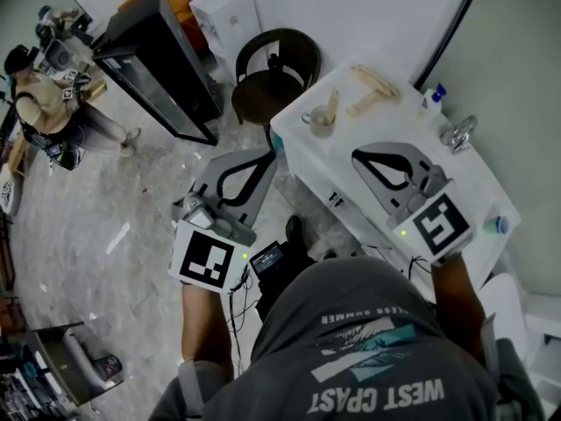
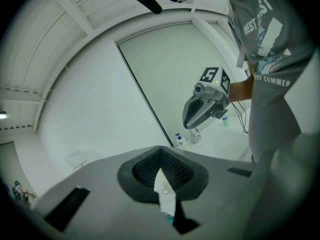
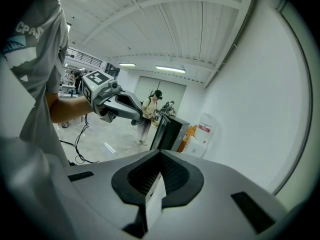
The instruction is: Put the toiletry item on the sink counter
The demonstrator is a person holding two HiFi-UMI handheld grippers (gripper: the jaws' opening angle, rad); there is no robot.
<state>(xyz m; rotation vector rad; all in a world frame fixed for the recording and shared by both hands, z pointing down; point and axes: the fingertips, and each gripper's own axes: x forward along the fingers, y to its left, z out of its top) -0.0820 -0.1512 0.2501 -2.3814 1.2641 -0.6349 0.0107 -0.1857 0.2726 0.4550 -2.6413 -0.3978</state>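
Observation:
My left gripper (image 1: pixel 266 156) hangs over the floor just left of the white sink counter (image 1: pixel 377 204). In the left gripper view its jaws (image 2: pixel 161 156) are shut on a thin white toiletry item (image 2: pixel 165 191) with a teal end. A teal tip (image 1: pixel 277 143) shows by the jaw tips in the head view. My right gripper (image 1: pixel 358 158) is above the counter's middle, shut with nothing between its fingers (image 3: pixel 161 156). On the counter stand a cup with a brush (image 1: pixel 322 119), a soap bottle (image 1: pixel 432 99) and a faucet (image 1: pixel 458 134).
A dark round stool (image 1: pixel 272 68) stands against the counter's far left corner. A black cabinet (image 1: pixel 162 64) and a white box (image 1: pixel 226 16) lie beyond it. A person (image 1: pixel 53 103) stands at the far left. Wooden pieces (image 1: pixel 372 90) and a small bottle (image 1: pixel 498 224) rest on the counter.

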